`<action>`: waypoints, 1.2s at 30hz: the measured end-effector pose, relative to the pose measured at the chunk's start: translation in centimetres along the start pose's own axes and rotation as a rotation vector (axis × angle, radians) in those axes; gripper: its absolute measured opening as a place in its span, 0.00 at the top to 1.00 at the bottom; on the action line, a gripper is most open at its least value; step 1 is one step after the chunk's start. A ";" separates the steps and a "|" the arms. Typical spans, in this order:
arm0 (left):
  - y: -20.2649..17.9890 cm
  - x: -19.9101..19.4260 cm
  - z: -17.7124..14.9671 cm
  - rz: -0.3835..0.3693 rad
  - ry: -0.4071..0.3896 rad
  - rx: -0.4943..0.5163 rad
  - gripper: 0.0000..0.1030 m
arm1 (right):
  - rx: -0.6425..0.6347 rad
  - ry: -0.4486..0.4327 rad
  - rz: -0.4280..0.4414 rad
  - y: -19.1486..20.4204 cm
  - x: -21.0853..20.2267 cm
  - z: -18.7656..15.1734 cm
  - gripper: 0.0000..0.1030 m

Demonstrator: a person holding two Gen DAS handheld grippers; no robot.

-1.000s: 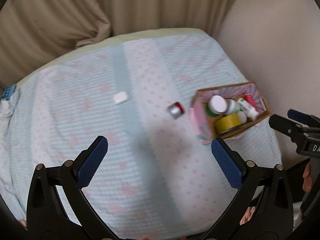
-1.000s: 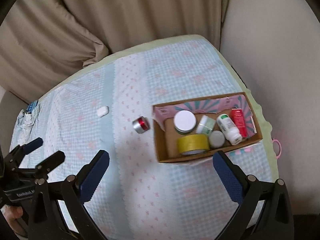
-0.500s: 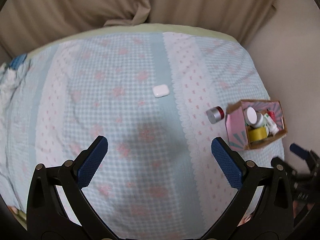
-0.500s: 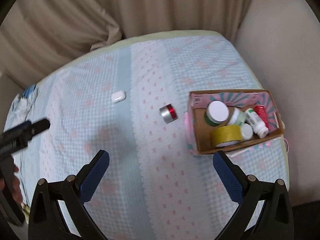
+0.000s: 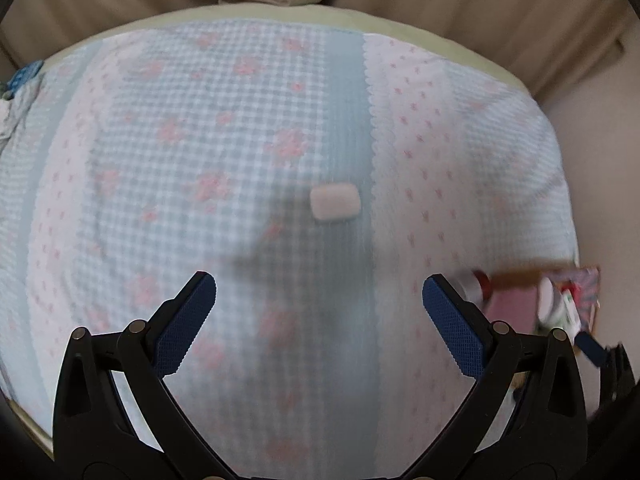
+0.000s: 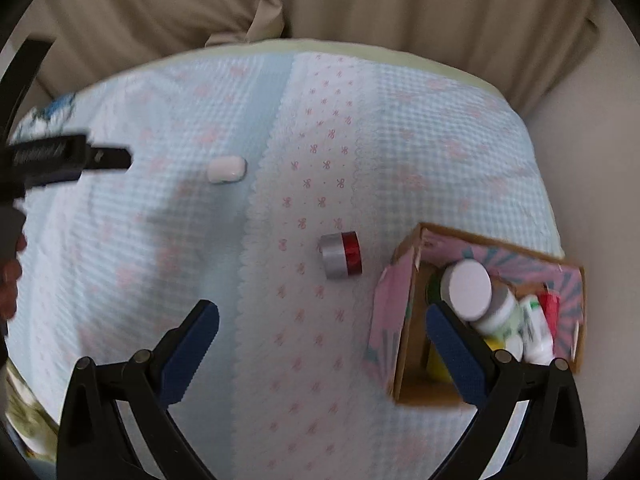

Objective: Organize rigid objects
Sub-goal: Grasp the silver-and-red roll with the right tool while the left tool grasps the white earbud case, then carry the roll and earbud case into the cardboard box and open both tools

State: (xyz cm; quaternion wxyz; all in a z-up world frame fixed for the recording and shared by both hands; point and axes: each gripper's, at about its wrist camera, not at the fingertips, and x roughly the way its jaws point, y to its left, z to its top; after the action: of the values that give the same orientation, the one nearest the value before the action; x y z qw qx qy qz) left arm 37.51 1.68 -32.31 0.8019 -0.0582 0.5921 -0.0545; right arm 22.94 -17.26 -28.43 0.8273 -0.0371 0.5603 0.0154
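A small white case (image 5: 335, 202) lies on the checked bedspread, ahead of my open, empty left gripper (image 5: 319, 312); it also shows in the right wrist view (image 6: 226, 169). A silver and red round jar (image 6: 341, 255) lies on its side left of a cardboard box (image 6: 404, 320) that holds a white-lidded jar (image 6: 466, 290), bottles and a yellow roll. My right gripper (image 6: 322, 344) is open and empty, below the jar, its right finger in front of the box. The left gripper's tip (image 6: 108, 158) shows at the left of the right wrist view.
The bed is covered by a blue and pink patterned spread (image 6: 320, 140). Beige curtains (image 6: 360, 8) hang behind it and a pale wall (image 6: 592, 140) stands on the right. Blue-white cloth (image 5: 20, 88) lies at the far left edge.
Both grippers have come lower and closer to the bed. The white case now sits nearer my left gripper, and the jar and box nearer my right. The views are blurred by motion.
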 end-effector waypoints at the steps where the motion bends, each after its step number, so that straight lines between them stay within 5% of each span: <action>1: -0.4 1.3 0.6 -0.004 0.001 -0.009 0.00 | -0.022 0.006 -0.009 0.1 1.1 0.4 0.00; 11: -2.5 12.5 3.6 0.038 0.058 -0.013 0.01 | -0.148 0.058 -0.153 0.8 11.2 2.6 0.13; 21: -2.4 17.2 5.4 0.093 0.078 -0.031 0.06 | -0.171 0.153 -0.193 1.4 16.3 3.1 0.28; 27: -3.0 18.5 5.5 0.119 0.097 -0.007 0.17 | -0.172 0.186 -0.188 1.7 17.3 3.1 0.30; 32: -3.1 18.5 5.1 0.119 0.085 0.011 0.43 | -0.142 0.238 -0.142 0.7 19.0 3.4 0.48; 34: -3.0 18.3 5.0 0.123 0.081 0.022 0.43 | -0.140 0.236 -0.145 0.4 19.0 3.5 0.62; 36: -2.9 18.2 4.7 0.121 0.076 0.027 0.43 | -0.128 0.238 -0.137 -0.3 18.9 3.8 0.63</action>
State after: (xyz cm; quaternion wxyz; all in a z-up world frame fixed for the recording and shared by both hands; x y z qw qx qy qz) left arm 47.24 -3.94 -47.62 0.7813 -0.0096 0.6239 -0.0162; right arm 33.52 -17.58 -44.57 0.7501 -0.1293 0.6484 -0.0100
